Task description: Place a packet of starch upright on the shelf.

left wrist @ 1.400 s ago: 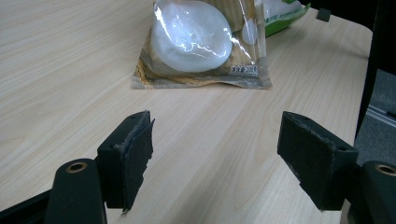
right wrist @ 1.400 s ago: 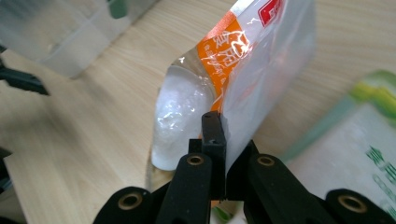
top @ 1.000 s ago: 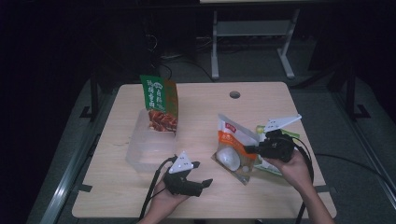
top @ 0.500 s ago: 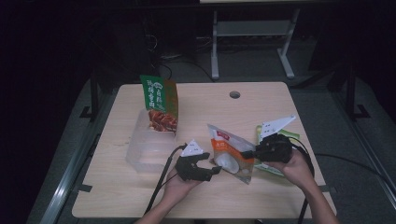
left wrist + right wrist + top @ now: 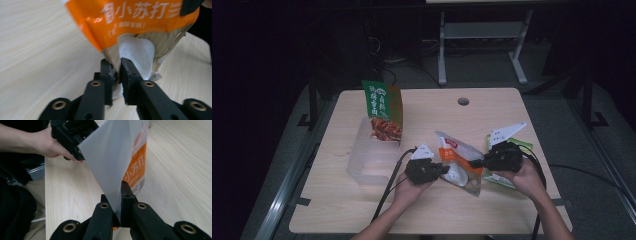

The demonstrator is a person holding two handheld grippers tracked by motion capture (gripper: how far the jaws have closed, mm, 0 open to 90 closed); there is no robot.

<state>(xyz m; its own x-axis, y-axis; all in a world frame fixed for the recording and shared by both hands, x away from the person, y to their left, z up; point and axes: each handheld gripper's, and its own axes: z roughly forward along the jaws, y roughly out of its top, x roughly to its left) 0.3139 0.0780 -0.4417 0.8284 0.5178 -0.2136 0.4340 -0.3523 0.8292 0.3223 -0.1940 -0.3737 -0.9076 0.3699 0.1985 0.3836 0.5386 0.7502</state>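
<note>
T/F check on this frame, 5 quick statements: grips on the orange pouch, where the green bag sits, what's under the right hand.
1. The left gripper is shut on the orange pouch. True.
2. The right gripper is open and clear of the pouch. False: its jaws pinch the pouch's edge.
3. The green snack bag lies flat on the table. False: it stands upright in the clear plastic container.
4. A green packet lies by the right hand. True.
5. The pouch rests inside the container. False: it is held between the two grippers, right of the container.
</note>
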